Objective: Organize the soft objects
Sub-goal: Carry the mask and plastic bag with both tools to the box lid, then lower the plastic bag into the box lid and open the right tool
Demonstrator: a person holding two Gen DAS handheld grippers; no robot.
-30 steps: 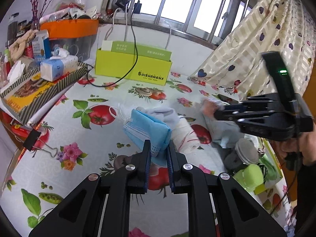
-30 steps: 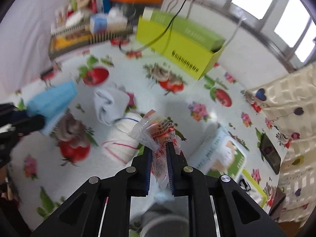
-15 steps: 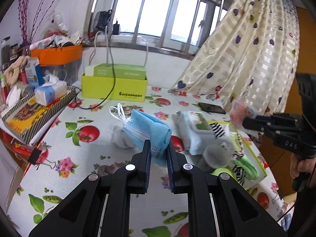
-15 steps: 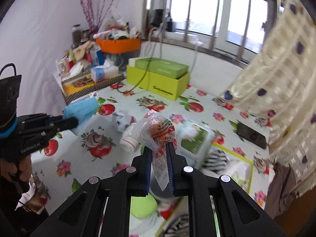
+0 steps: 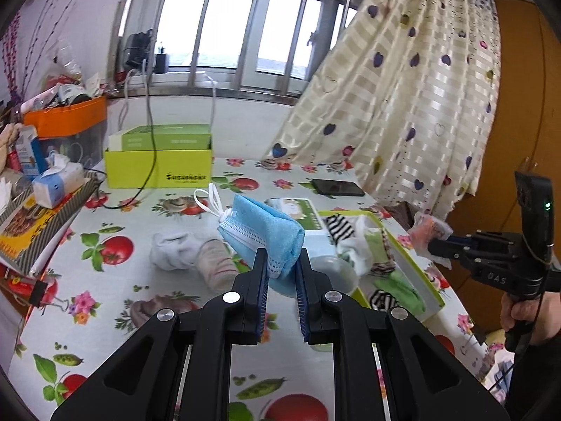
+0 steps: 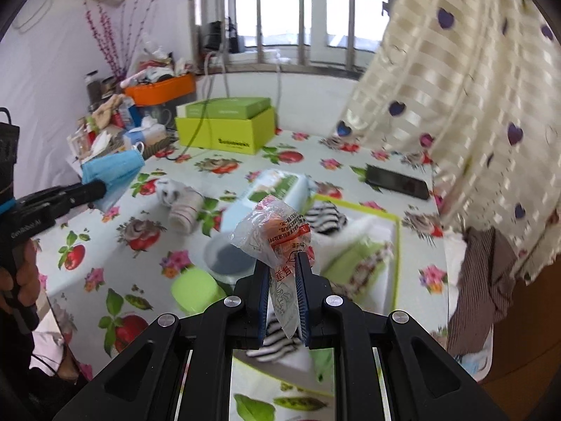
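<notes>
The left gripper [image 5: 282,270] is clamped on a soft blue face mask [image 5: 261,229]. The mask is folded, a bit fuzzy, and has thin white ear loops. It hangs in the air above the table [image 5: 147,301]. The right gripper [image 6: 283,275] is clamped on a crinkly clear plastic packet [image 6: 277,235] with red print and something orange inside. It is up in the air too.

The table has a smooth cloth with tomatoes, flowers and peas on it. Below the mask lie a white sock [image 5: 175,251] and a rolled sock with pink stripes [image 5: 217,266], touching each other. Beside them is a pack of wet wipes [image 6: 270,189] and a round grey lid [image 6: 229,256]. A flat tray with a green rim [image 6: 394,263] holds striped and green soft things. A black phone [image 5: 337,187] lies near a curtain with little hearts. A yellow-green box [image 5: 159,163] stands at the back with a cable over it.

A second ago both grippers were low and close to the table. Now they are higher and farther back, and the window and curtain show much more.
</notes>
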